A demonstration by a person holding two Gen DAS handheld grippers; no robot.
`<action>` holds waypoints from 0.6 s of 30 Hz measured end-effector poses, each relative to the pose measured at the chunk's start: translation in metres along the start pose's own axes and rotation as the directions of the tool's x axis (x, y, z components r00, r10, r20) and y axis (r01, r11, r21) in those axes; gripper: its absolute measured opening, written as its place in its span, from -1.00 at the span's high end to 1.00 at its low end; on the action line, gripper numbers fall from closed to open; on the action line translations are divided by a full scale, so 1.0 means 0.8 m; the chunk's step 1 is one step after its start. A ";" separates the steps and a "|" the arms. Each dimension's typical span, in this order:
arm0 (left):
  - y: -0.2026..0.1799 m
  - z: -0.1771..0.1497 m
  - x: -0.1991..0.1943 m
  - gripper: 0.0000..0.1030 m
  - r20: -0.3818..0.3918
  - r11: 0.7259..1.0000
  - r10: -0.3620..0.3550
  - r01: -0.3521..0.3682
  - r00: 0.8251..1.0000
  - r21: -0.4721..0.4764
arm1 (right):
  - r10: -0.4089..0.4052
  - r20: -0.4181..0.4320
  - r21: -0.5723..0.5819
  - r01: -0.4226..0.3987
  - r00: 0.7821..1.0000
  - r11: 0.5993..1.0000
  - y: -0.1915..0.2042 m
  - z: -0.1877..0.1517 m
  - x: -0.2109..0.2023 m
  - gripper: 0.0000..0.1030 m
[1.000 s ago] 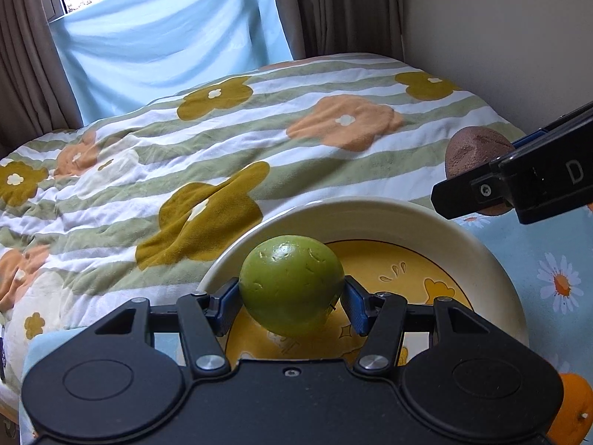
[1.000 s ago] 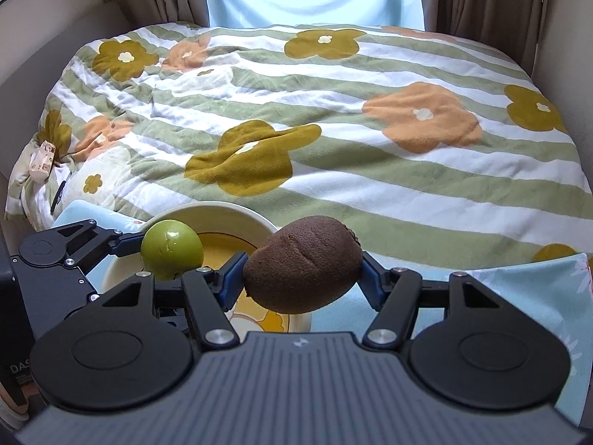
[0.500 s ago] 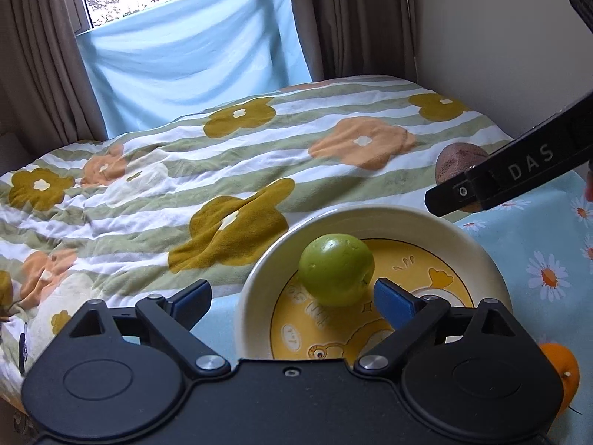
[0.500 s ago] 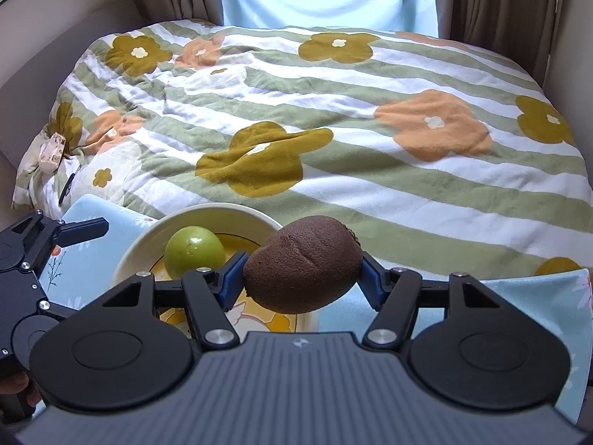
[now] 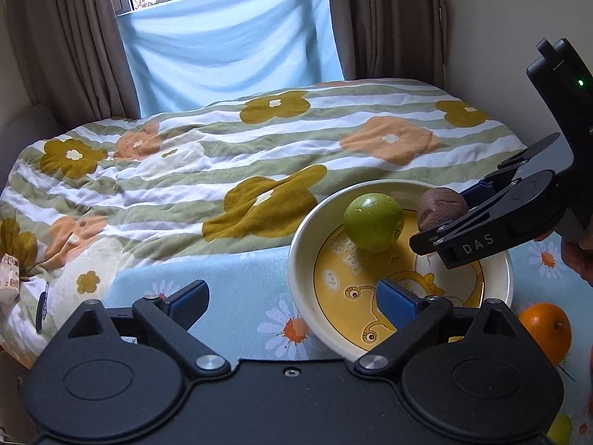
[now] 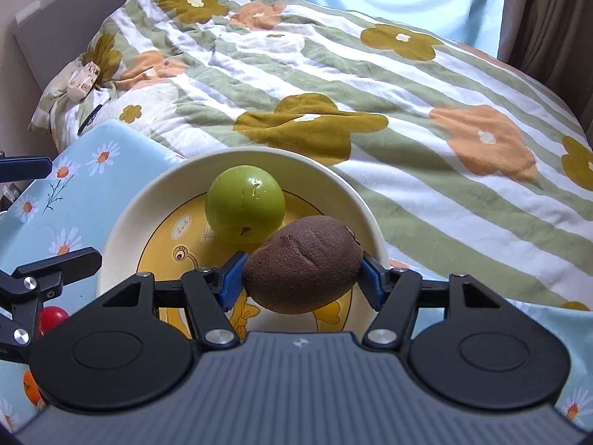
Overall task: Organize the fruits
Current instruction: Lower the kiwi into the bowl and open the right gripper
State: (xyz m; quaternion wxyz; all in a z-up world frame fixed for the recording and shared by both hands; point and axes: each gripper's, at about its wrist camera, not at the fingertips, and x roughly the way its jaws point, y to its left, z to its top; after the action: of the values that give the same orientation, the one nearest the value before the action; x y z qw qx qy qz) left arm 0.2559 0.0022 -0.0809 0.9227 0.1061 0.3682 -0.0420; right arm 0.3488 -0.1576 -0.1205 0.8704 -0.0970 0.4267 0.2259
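A green apple (image 5: 373,221) lies in the cream bowl (image 5: 296,259) with a yellow cartoon bottom; it also shows in the right wrist view (image 6: 245,204), in the bowl (image 6: 122,222). My right gripper (image 6: 301,274) is shut on a brown kiwi (image 6: 303,269) and holds it over the bowl's right side, beside the apple. In the left wrist view the kiwi (image 5: 441,209) and right gripper (image 5: 450,222) hang over the bowl. My left gripper (image 5: 292,302) is open and empty, drawn back to the bowl's near left rim.
The bowl stands on a light blue daisy cloth (image 5: 237,278). An orange (image 5: 545,328) lies right of the bowl. A red fruit (image 6: 52,317) and another orange (image 6: 31,385) show at lower left. A flowered striped quilt (image 5: 222,170) covers the bed behind.
My left gripper opened, left the green apple in the bowl, and drew back to the left. My right gripper carried the kiwi over the bowl.
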 end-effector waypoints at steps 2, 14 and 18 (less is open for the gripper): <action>-0.001 -0.004 -0.003 -0.92 0.001 1.000 0.002 -0.002 1.000 0.004 | -0.005 0.001 -0.023 0.005 1.000 1.000 0.004 -0.002 0.003 -0.52; 0.002 -0.009 -0.028 -0.92 0.032 0.999 -0.013 0.014 0.999 -0.036 | -0.081 0.105 -0.033 0.085 0.991 0.996 0.014 -0.012 -0.033 -1.00; 0.005 -0.007 -0.047 -0.92 0.044 1.000 -0.012 0.013 0.999 -0.017 | -0.098 0.122 -0.003 0.099 0.988 0.995 0.018 -0.011 -0.058 -1.00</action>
State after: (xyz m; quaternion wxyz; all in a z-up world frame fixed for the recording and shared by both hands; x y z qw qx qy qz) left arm 0.2257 0.0071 -0.0582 0.9312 0.0950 0.3487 -0.0471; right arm 0.3111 -0.1623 -0.0892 0.9044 -0.1078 0.3664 0.1902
